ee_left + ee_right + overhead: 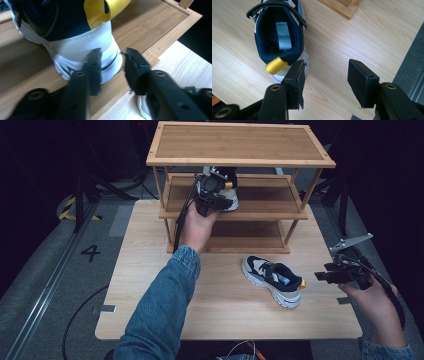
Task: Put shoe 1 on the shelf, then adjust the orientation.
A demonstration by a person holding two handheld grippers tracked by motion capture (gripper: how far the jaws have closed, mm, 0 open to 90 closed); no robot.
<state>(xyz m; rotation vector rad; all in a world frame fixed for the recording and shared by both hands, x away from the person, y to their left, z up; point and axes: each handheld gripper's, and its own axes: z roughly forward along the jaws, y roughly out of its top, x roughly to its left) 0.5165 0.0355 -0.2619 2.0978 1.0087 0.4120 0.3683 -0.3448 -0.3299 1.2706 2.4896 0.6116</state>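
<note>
The shoe on the shelf [227,195] is sitting on the middle board of the wooden rack [240,160], heel toward the person, with the left gripper [212,200] right at that heel. Its mate, the shoe on the table [272,280], is lying on the tabletop [150,310] in front of the rack, and the right gripper [330,276] is hovering off to its right, apart from it.

In the left gripper view, the jaws are standing apart with the white heel [100,50] of the shelf shoe just beyond them; no pad is visibly pressing on it. The sole is looking stiff and rubbery, the mesh collar soft, the yellow pull tab [102,10] floppy.

In the right gripper view, the jaws are standing wide with nothing between them, the table shoe's heel [304,62] just beside one pad. It is likely light; the firm heel counter looks the surest place to pinch.
</note>
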